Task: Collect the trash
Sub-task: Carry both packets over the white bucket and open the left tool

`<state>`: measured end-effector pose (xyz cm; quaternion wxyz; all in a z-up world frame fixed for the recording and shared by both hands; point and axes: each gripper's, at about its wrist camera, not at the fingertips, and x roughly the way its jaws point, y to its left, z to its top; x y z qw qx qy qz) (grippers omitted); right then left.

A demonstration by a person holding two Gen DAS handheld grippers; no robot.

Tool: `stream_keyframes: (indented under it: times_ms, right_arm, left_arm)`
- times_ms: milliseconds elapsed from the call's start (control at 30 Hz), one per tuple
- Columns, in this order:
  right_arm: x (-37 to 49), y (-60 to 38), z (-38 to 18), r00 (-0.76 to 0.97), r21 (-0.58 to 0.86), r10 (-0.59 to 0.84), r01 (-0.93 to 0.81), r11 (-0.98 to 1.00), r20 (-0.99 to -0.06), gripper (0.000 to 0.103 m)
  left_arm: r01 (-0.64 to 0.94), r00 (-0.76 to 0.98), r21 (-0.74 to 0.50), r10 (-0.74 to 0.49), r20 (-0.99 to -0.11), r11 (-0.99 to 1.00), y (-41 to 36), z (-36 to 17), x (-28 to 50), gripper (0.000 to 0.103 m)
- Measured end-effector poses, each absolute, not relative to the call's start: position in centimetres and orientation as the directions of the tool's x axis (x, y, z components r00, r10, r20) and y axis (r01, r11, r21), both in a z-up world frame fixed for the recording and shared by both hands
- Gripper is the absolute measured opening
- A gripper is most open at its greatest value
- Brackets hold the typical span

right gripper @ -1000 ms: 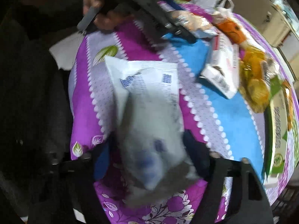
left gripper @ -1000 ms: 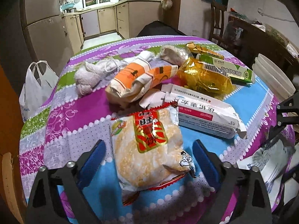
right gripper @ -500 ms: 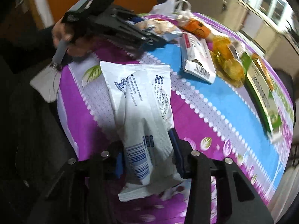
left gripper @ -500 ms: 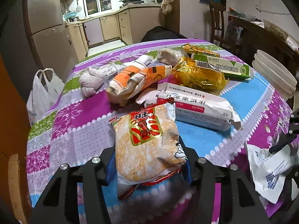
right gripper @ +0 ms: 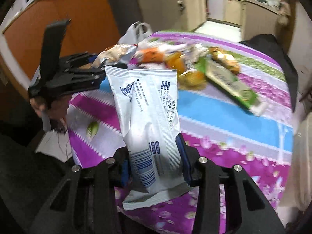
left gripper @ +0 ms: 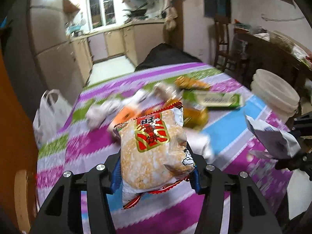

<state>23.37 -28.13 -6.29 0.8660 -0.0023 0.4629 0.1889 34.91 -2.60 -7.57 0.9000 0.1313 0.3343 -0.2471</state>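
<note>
Rice cracker bag [left gripper: 154, 148] — puffed, pale speckled front, red-and-gold label, cartoon face at lower corner; stands tilted above tablecloth, lower part pinched from both sides, crimped red edge hanging below.

White plastic wrapper [right gripper: 150, 120] — flat, crinkled, blue print and barcode; stands upright, lower end squeezed from both sides, top edge free.

Further back on cloth, blurred: green-and-white carton [right gripper: 230, 81], yellow wrapper [left gripper: 195, 115], orange wrapper [right gripper: 152, 55], crumpled white pieces [left gripper: 103, 111].

- We see left gripper [left gripper: 155, 172] clamped on rice-cracker pkt [left gripper: 154, 148], lifted over striped tablecloth [left gripper: 89, 142].
- Green box [left gripper: 216, 99], white buckets [left gripper: 275, 95] blurred behind; white wrapper [left gripper: 273, 136] at rt edge.
</note>
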Motion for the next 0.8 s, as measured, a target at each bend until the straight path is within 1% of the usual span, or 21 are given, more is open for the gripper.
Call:
stream_keyframes:
  times_ms: [167,267,400,467,533,667,800]
  right_arm:
    - [23.5,-32.3,-3.7,0.55,0.164,0.262,-0.221,0.961,-0.793,0.04]
    - [24.1,-35.6,-2.4,0.58,0.185,0.232,-0.139,0.973,-0.781,0.04]
    - [24.1,-41.2,-0.7,0.612,0.176,0.142,-0.004,0.984,-0.778,0.04]
    - [23.6,-44.4,0.8,0.622,0.151,0.07,0.078,0.985,-0.78,0.04]
    - [23.2,-47.4,1.7,0.612,0.133,0.011,0.154,0.979,-0.791,0.04]
    - [22.6,-53.7,2.7,0.545,0.054,-0.133,0.312,0.948,-0.828,0.041]
    - [22.6,-59.1,2.1,0.436,-0.001,-0.199,0.414,0.91,-0.878,0.041]
  left_arm:
    - [0.61,0.628,0.102,-0.401,-0.667,0.786,-8.3,-5.9,35.7,0.056]
    - [0.669,0.587,0.11,-0.432,-0.685,0.735,-13.0,-5.1,36.4,0.056]
    - [0.737,0.535,0.12,-0.465,-0.706,0.665,-19.3,-3.8,36.9,0.056]
    - [0.771,0.514,0.134,-0.485,-0.708,0.622,-22.8,-3.0,37.0,0.056]
    - [0.81,0.489,0.151,-0.511,-0.707,0.567,-27.3,-1.7,36.9,0.056]
    - [0.853,0.443,0.146,-0.548,-0.71,0.501,-34.3,-0.1,37.0,0.056]
    - [0.896,0.379,0.129,-0.582,-0.719,0.424,-42.4,0.6,36.6,0.056]
